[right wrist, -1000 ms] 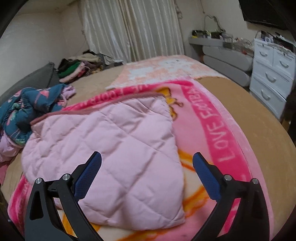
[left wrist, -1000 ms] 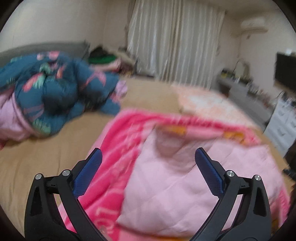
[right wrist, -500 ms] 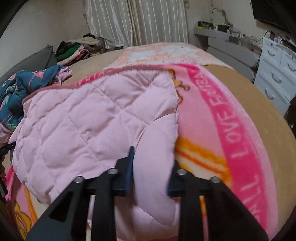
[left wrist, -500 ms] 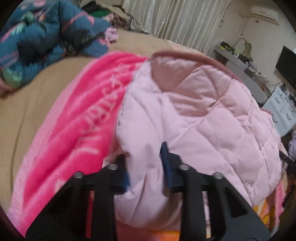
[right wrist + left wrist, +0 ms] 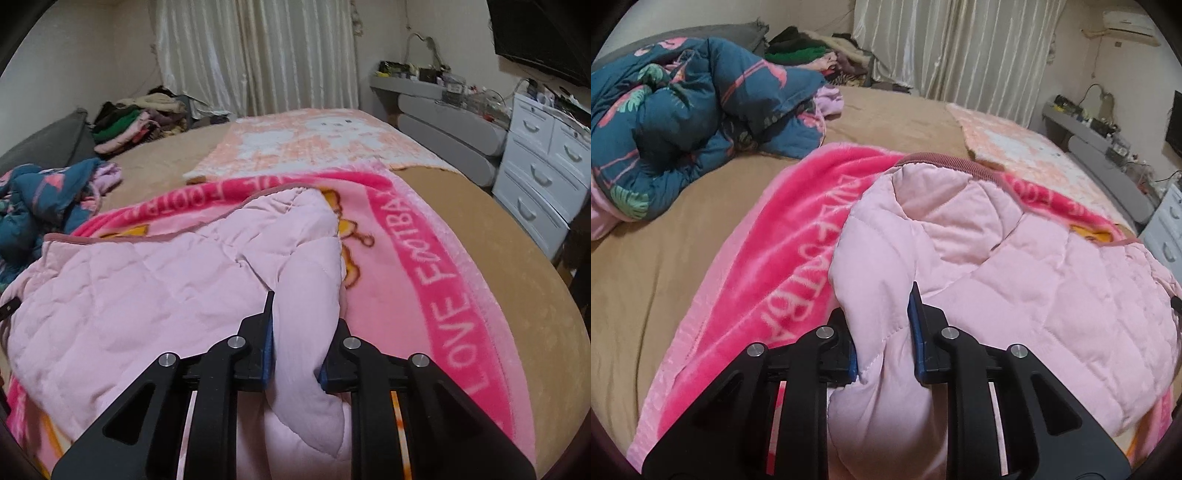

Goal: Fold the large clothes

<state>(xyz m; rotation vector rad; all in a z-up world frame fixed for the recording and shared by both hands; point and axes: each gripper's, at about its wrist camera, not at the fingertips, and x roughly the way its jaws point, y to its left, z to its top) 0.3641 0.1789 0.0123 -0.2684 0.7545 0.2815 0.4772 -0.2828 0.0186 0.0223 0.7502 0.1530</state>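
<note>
While lying on the blanket [image 5: 424,258], the quilted jacket [image 5: 1015,295] is gripped by both grippers' jaws.

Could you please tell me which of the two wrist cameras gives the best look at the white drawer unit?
The right wrist view: the white drawer unit stands at the right edge with several drawer fronts and handles clearly visible. The left wrist view catches only a narrow slice of it at the far right, partly cut off by the lens edge.
</note>
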